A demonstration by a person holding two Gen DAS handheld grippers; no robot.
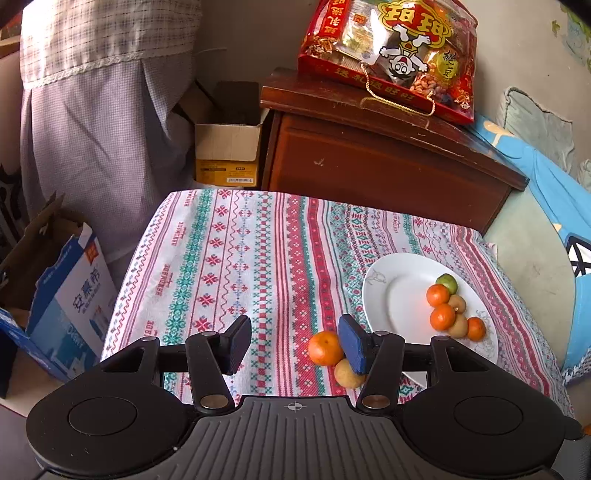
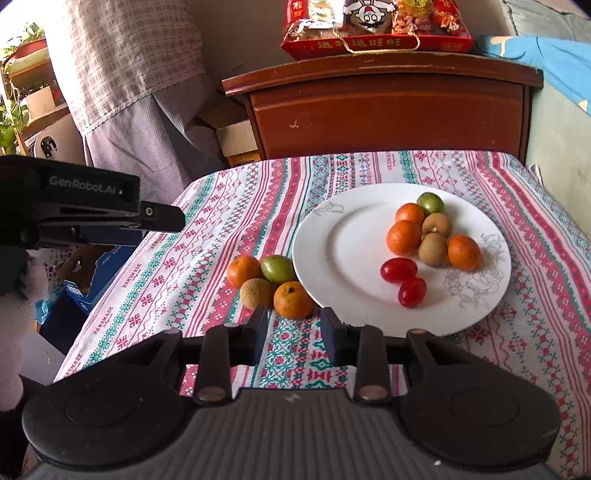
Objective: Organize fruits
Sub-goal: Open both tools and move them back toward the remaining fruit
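Hovering over the patterned tablecloth (image 2: 229, 206), both grippers are seen with jaws spread and nothing held.

The right gripper (image 2: 293, 326) is positioned just in front of the nearest orange (image 2: 293, 300), which lies off the white plate (image 2: 332, 236), close to its left rim, in a tight cluster with a tan fruit (image 2: 255, 292), a green fruit (image 2: 277, 268) and a second orange (image 2: 243, 271). On the plate, three oranges (image 2: 403, 237), two brown fruits (image 2: 433, 248) and a green one are grouped toward the far right, and two red fruits (image 2: 399, 269) are placed nearer the front. The left gripper (image 1: 293, 345) is held left of the plate, its right finger partly covering the cluster. Behind the plate, a wooden cabinet (image 2: 388, 110) is seen, topped by a red snack bag (image 2: 373, 26).
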